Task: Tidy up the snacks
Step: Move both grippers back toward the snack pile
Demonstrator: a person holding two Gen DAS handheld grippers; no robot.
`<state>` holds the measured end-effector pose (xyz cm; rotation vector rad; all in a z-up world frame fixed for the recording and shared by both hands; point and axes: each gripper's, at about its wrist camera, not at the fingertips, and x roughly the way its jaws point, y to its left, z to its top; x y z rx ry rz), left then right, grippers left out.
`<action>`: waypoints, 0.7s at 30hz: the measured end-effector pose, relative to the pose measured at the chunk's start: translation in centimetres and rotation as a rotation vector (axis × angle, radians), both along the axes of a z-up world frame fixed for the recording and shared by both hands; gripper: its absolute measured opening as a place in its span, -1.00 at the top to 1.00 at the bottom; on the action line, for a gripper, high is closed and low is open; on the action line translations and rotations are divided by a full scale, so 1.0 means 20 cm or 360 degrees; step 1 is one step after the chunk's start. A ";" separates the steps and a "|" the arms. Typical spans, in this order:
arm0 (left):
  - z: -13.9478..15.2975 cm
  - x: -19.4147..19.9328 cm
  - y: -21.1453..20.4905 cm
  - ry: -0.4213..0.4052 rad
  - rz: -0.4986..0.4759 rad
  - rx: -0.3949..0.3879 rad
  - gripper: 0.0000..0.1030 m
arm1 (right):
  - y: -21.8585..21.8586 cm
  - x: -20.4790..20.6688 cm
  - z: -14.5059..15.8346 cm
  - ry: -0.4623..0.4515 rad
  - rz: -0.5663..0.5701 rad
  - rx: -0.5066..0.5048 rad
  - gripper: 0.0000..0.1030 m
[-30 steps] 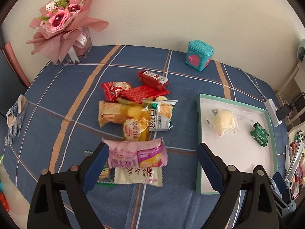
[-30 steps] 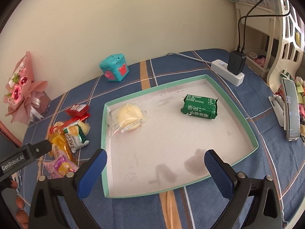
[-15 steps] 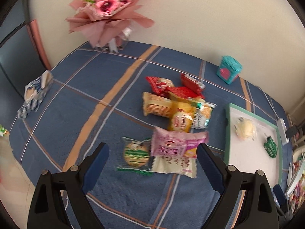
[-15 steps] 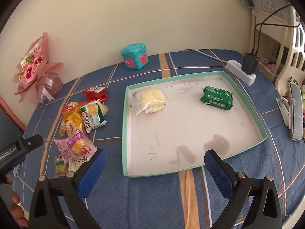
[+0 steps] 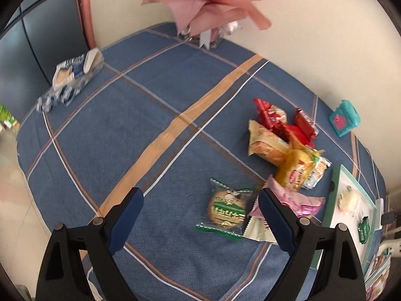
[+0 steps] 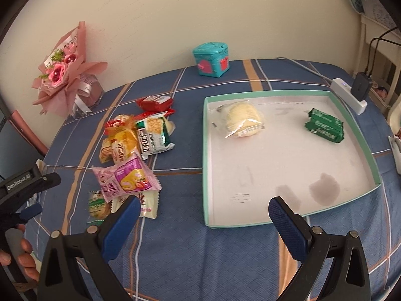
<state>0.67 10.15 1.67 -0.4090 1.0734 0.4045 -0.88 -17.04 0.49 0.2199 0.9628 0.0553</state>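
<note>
Hovering over the blue plaid surface [image 5: 105,135], the left gripper [image 5: 200,215] has its jaws spread and empty, a green cookie packet [image 5: 226,209] lying between them. The right gripper [image 6: 204,215] is likewise released near the tray [image 6: 356,135], which holds a bun [image 6: 244,119] and green pack [image 6: 324,125]; the snack pile [image 6: 136,145] lies left.

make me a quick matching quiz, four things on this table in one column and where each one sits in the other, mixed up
Things:
1. green packet
2. pink packet
3. teal box
4. bouquet

Places:
A. far left corner, by the wall
B. inside the tray, right side
C. on the cloth at the near end of the snack pile
D. by the wall, behind the tray

Pairs: 1-B, 2-C, 3-D, 4-A
</note>
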 end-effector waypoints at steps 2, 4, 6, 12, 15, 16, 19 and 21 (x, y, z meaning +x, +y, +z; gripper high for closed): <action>-0.04 0.01 0.02 0.0035 0.0021 -0.0011 -0.81 | 0.04 0.02 -0.01 0.0004 0.0030 0.0022 -1.00; -0.08 0.02 0.04 0.0074 0.0045 -0.0052 -0.81 | 0.08 0.05 -0.03 0.0009 0.0066 0.0046 -1.00; -0.12 0.02 0.07 0.0111 0.0073 -0.0077 -0.81 | 0.14 0.07 -0.04 0.0011 0.0113 0.0060 -1.00; -0.22 0.04 0.10 0.0186 0.0089 -0.0212 -0.81 | 0.30 0.13 -0.08 0.0001 0.0290 0.0044 -1.00; -0.24 0.04 0.10 0.0208 0.0116 -0.0201 -0.81 | 0.38 0.14 -0.11 0.0003 0.0372 0.0006 -1.00; -0.24 0.04 0.11 0.0208 0.0131 -0.0199 -0.81 | 0.40 0.15 -0.12 0.0004 0.0393 -0.0006 -1.00; -0.24 0.03 0.15 0.0205 0.0179 -0.0194 -0.81 | 0.45 0.17 -0.15 0.0013 0.0438 -0.0040 -1.00; -0.25 0.03 0.17 0.0208 0.0199 -0.0197 -0.81 | 0.49 0.19 -0.16 0.0012 0.0461 -0.0059 -1.00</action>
